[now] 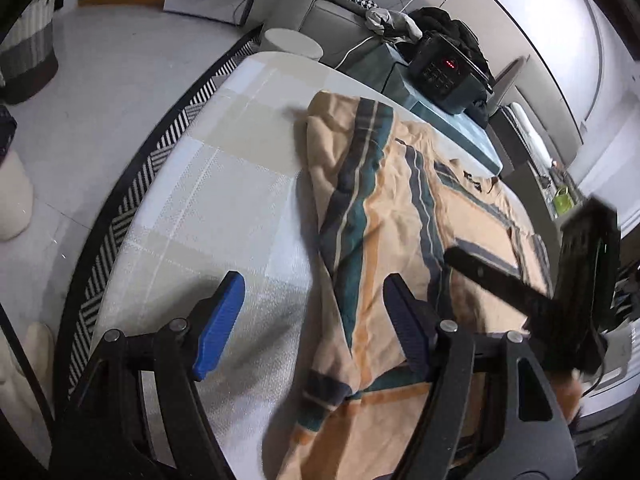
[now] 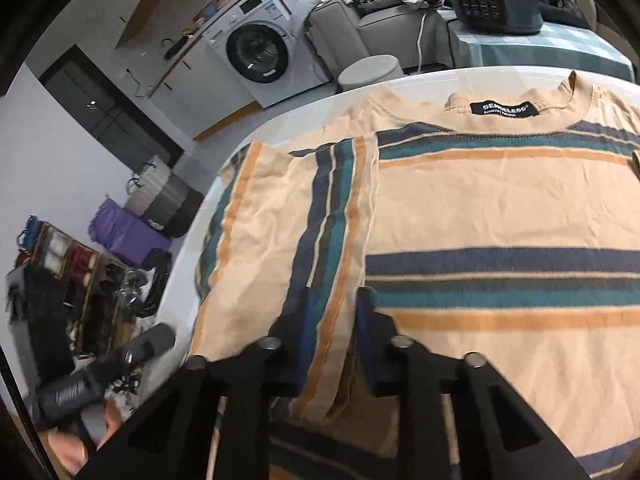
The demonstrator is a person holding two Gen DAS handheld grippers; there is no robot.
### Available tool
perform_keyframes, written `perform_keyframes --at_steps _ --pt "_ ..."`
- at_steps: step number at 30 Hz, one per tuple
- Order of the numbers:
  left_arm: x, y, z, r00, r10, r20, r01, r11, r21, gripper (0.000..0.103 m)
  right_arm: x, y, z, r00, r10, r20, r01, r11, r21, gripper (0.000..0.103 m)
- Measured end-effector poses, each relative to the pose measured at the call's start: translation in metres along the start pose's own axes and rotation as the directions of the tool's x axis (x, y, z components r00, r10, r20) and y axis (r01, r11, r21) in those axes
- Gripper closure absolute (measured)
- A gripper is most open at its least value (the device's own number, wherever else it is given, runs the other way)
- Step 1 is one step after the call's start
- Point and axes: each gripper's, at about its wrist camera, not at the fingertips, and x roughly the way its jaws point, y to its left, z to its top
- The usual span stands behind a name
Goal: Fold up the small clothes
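Where the pale table (image 2: 280, 120) curves off, a washer (image 2: 256, 60) stands w/ floor clutter (image 2: 80, 280) below. Left claw (image 1: 308, 332) spread wide, empty; right claw (image 2: 332, 320) clenched on striped shirt (image 2: 500, 208).

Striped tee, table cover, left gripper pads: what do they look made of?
Striped tee: soft knit, likely cotton jersey, matte; fine wrinkles, ribbed collar, stitched seams.
Table cover: looks like woven or textured vinyl cloth, slight sheen; fine grid weave pattern, pale checks. Can't tell which.
Left gripper pads: blue moulded plastic or rubber, matte, ridged faces; black rigid plastic arms with metal pins.
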Motion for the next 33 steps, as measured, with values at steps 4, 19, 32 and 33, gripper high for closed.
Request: perform_keyframes --at_steps 4,19,32,33 --pt "0.004 -0.010 -0.009 0.999 0.040 0.008 -0.040 0.999 0.026 0.034 0.002 0.001 0.003 1.000 -0.025 0.012 0.025 1.000 -0.016 0.099" --pt "0.008 -0.028 -0.011 0.995 0.096 0.018 -0.097 0.993 0.069 0.034 -0.010 -0.016 0.018 0.995 -0.084 0.047 0.084 0.996 -0.002 0.085" --pt "0.014 -0.026 0.005 0.993 0.116 0.027 -0.117 0.989 0.089 0.034 0.031 -0.027 0.069 0.994 -0.091 0.064 0.091 0.996 0.008 0.101" --pt "0.014 -0.026 0.009 0.993 0.114 0.037 -0.117 0.989 0.087 0.034 0.027 -0.030 0.068 0.992 -0.102 0.075 0.101 0.995 0.014 0.101"
